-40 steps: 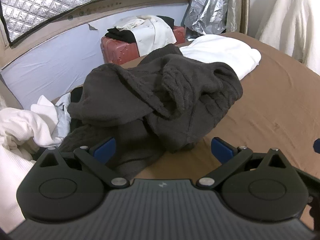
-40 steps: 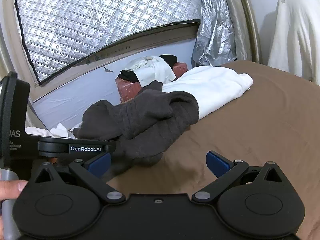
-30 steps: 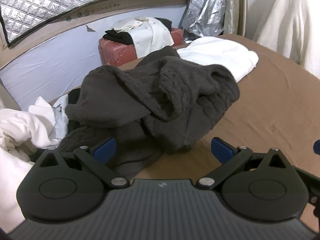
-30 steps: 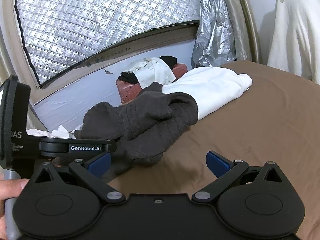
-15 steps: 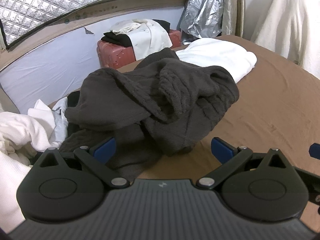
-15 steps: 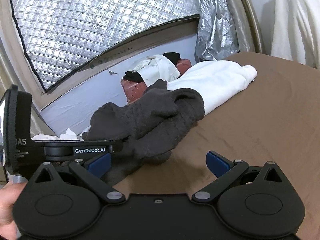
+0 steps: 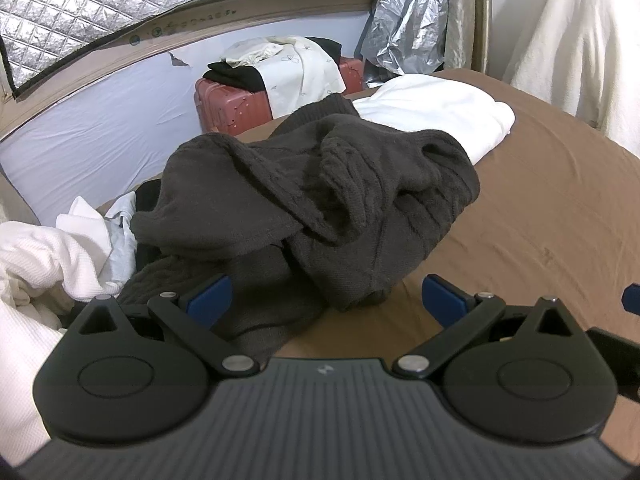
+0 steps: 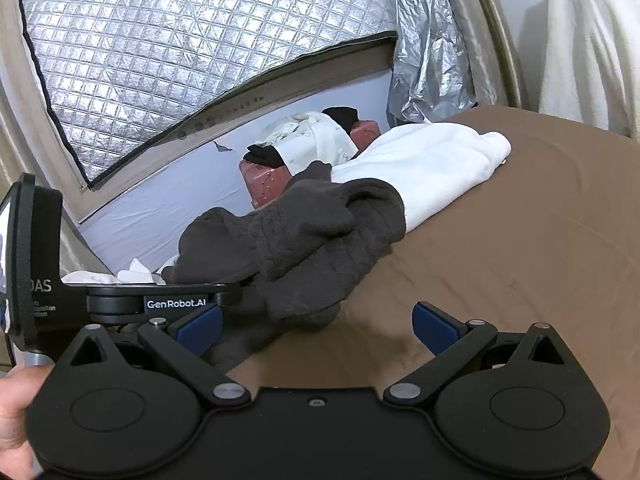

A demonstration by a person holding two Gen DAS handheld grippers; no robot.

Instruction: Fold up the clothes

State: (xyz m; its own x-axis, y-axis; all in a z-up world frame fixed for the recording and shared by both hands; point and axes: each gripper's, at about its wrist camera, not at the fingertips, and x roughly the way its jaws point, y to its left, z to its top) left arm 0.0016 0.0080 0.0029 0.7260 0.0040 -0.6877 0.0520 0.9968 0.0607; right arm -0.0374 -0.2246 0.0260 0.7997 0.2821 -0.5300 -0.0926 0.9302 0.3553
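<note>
Spreading wide and bare to the right: a brown bed (image 7: 540,216), backed by a quilted silver panel (image 8: 180,48) over a pale wall.

Hovering low over the near edge of the bed: the left claw (image 7: 326,296), blue pads wide apart, gripping nothing. Hanging just to its right, the right claw (image 8: 318,320), equally wide open and empty, pointing at the same heap.

Lying crumpled directly ahead of both claws: one dark grey knitted sweater (image 7: 312,196), bunched into thick rolls, its near lobe drooping almost between the left claw's pads. Resting behind it, touching its far edge: one white garment (image 7: 436,114), looking folded already. Piling up at the far left: a loose heap of white laundry (image 7: 44,256), number of pieces impossible to tell. Standing beyond the bed: one red suitcase (image 7: 236,104) draped with pale and black clothes.

Judging the risks: pinching a thick roll rather than a single hem, and so lifting a tangled lump; dragging the sweater and disturbing the white garment behind; snagging the neighbouring laundry with the left claw; crowding the two claws together on the same lobe.
</note>
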